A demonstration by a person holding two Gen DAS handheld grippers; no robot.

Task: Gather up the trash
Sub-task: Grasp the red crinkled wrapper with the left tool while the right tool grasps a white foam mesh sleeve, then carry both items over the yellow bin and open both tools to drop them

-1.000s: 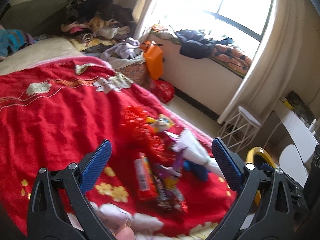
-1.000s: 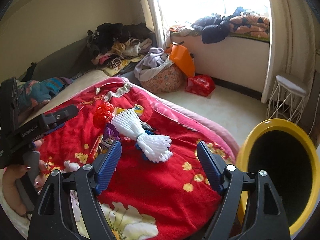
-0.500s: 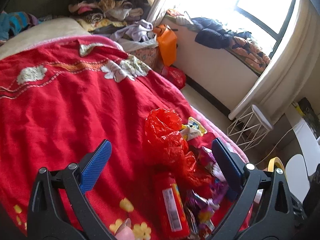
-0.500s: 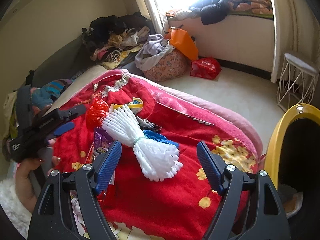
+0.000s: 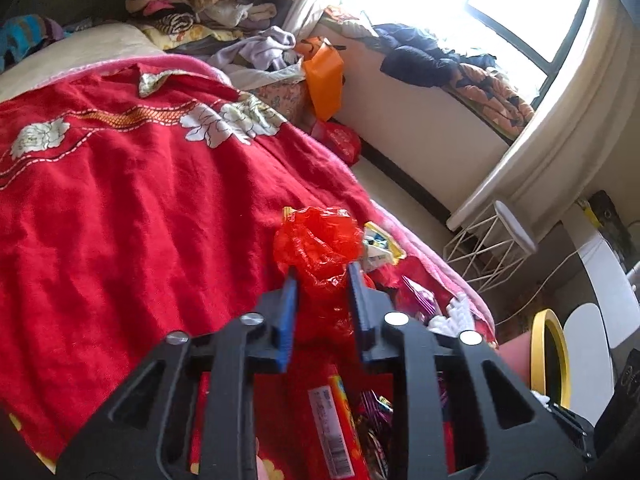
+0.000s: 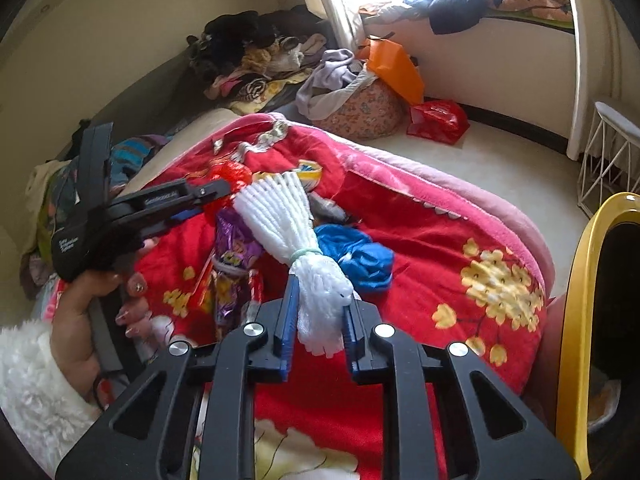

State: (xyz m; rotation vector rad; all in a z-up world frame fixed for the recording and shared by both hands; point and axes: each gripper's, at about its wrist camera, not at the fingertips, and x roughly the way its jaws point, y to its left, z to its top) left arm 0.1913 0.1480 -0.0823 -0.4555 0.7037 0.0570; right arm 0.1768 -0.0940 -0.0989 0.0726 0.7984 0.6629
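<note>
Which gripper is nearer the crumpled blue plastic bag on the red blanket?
Right. The right gripper is closed on the white foam-net bundle right beside the blue bag; the left gripper grips the red plastic bag farther back.

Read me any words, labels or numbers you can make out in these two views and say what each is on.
On the side of the black left tongs, seen from the right wrist view: a white brand word, too blurred to read.
On its black handle body: three short lines of white print, too small to read.
On the long red snack packet: a white label with small print and a barcode, unreadable.
On the crumpled purple foil wrapper: printed graphics, no readable text.
</note>
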